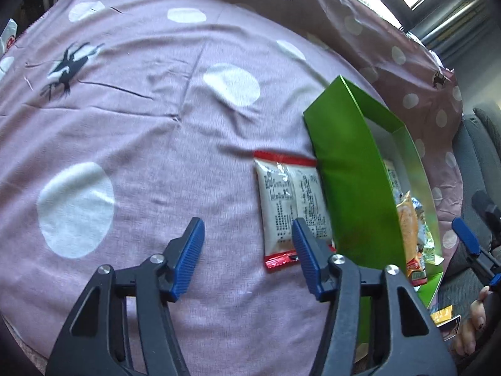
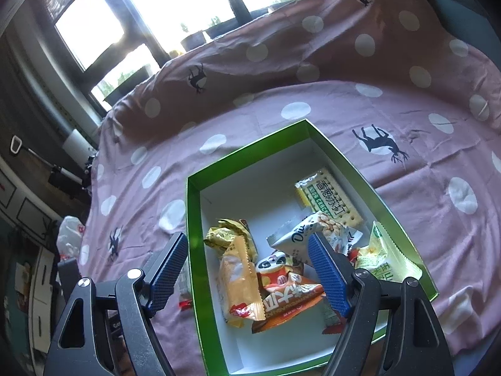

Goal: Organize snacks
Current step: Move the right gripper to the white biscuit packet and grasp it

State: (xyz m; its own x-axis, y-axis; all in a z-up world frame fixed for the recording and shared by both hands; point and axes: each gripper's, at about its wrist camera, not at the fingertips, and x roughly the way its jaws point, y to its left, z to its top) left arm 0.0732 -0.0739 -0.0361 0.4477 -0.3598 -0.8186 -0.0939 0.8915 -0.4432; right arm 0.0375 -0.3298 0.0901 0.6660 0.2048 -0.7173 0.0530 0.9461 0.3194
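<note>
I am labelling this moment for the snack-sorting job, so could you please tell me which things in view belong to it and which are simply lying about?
Part of the job:
- green box
- white snack packet with red ends, on the cloth beside the box
- snacks in the box: cracker pack, orange packet
- left hand-held gripper, open

Lying about:
- spotted pink cloth
- white plastic bag
- window

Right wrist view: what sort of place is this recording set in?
Probably a room at home, perhaps a bedroom: a pink polka-dot sheet with deer prints covers the surface, big windows behind it, and a green snack box sits on top.
</note>
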